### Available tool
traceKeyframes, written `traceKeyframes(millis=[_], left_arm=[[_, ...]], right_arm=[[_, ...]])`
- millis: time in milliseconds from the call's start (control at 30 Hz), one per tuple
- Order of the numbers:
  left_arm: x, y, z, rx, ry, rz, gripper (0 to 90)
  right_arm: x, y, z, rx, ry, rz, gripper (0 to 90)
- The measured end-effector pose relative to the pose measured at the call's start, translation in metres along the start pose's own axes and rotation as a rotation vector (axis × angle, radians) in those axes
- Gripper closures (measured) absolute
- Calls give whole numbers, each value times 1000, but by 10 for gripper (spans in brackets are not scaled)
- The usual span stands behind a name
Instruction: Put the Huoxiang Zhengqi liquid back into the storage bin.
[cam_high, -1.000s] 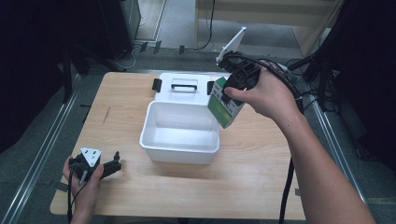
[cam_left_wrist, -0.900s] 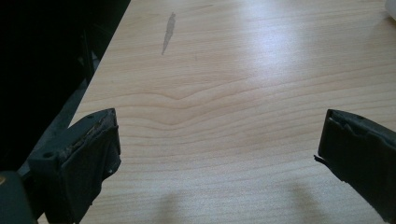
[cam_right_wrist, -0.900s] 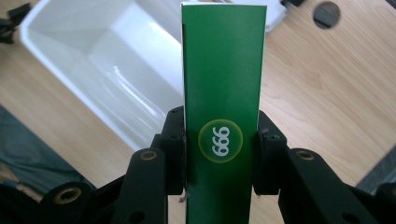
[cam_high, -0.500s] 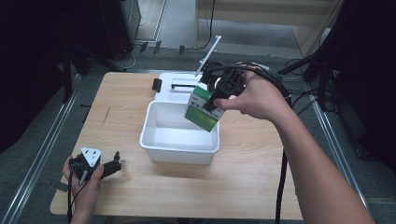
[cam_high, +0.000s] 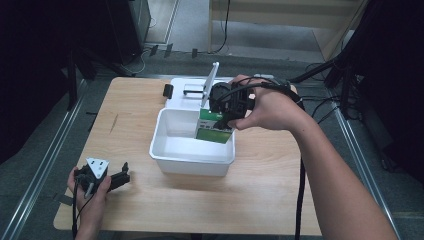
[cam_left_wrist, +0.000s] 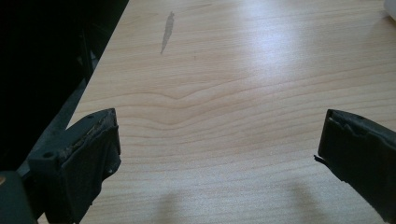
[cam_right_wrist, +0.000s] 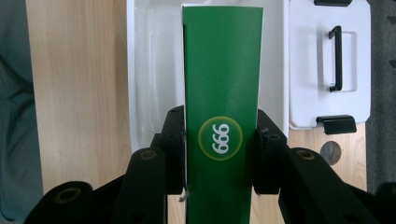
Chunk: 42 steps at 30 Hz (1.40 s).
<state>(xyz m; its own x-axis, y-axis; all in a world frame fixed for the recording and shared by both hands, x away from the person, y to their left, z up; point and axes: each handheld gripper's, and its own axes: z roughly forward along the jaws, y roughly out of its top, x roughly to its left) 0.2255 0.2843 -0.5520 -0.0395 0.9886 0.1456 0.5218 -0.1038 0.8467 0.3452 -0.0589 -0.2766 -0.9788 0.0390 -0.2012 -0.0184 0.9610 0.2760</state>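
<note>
A green and white carton (cam_high: 214, 129) hangs over the right part of a white plastic bin (cam_high: 172, 159), its lower end inside the rim. My right gripper (cam_high: 223, 114) is shut on it. In the right gripper view the green carton (cam_right_wrist: 223, 93), marked 999, sits clamped between the two black jaws, with the white bin (cam_right_wrist: 154, 70) beneath it. My left gripper (cam_high: 124, 175) rests near the table's front left corner, open and holding nothing. In the left gripper view its fingers (cam_left_wrist: 88, 154) stand wide apart over bare wood.
The bin's white lid (cam_high: 187, 95) with a black handle and black clips lies flat behind the bin; in the right gripper view the lid (cam_right_wrist: 329, 60) is at the right. The wooden table (cam_high: 260, 195) has free room at front and right. Cables trail along the right forearm.
My right gripper has carried the carton left and down, from above the bin's right rim to partly inside the bin. The left gripper has stayed in place.
</note>
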Motion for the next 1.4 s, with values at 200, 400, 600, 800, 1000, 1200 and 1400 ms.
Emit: traceKeyframes(millis=[200, 400, 600, 800, 1000, 1200, 1400], left_arm=[[0, 0, 0, 0, 0, 2, 0], [0, 0, 0, -1, -1, 1, 0], [0, 0, 0, -1, -2, -1, 0], [0, 0, 0, -1, -2, 3, 0], [0, 0, 0, -3, -1, 1, 0], [0, 0, 0, -1, 0, 2, 0], [0, 0, 0, -1, -2, 2, 0]], right_arm=[[0, -2, 6, 21, 0, -14, 643], [-1, -6, 15, 30, 25, -19, 643], [0, -7, 22, 40, 41, -29, 641], [-1, -12, 32, 37, 57, -45, 640], [-2, -16, 40, 31, 64, -42, 640], [-2, -18, 47, 38, 78, -34, 638], [0, -16, 59, 54, 84, -58, 635]])
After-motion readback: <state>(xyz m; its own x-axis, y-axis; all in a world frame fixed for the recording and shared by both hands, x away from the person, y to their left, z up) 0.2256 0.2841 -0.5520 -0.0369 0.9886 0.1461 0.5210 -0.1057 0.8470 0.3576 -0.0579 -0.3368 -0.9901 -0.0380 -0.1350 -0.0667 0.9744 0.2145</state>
